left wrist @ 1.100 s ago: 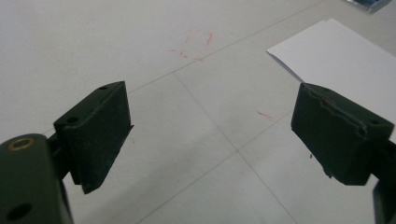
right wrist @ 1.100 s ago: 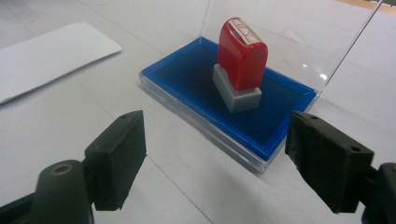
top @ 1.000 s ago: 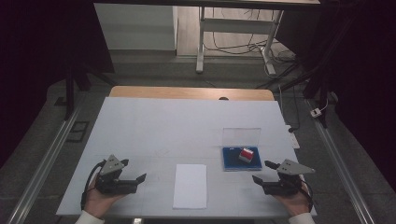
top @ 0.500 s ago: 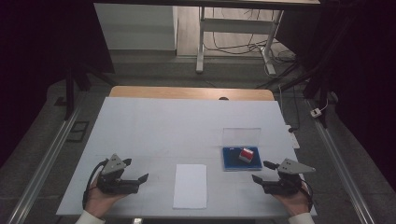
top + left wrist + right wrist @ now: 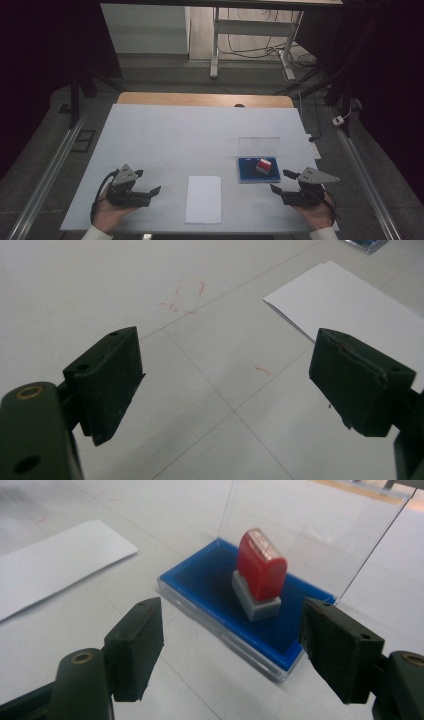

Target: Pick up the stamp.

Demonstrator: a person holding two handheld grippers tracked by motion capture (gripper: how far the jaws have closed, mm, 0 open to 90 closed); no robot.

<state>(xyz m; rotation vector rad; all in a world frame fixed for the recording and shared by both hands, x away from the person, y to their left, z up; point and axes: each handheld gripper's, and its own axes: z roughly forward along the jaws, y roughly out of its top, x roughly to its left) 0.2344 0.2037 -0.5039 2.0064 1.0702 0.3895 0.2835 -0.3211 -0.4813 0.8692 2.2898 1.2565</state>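
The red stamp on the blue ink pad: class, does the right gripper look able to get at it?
Probably yes. The right gripper is open, the stamp stands upright beyond its jaws, and the clear lid is raised behind it.

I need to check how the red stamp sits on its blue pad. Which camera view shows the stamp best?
The right gripper view: the red stamp stands upright on the blue ink pad, close and sharp, between open jaws. The high view shows it as a small red-and-white block.

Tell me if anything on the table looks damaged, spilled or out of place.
Nothing spilled. Faint red pen marks stain the table cover, and one pad of the left gripper looks cracked along its edge. The red stamp stands tilted on its blue ink pad.
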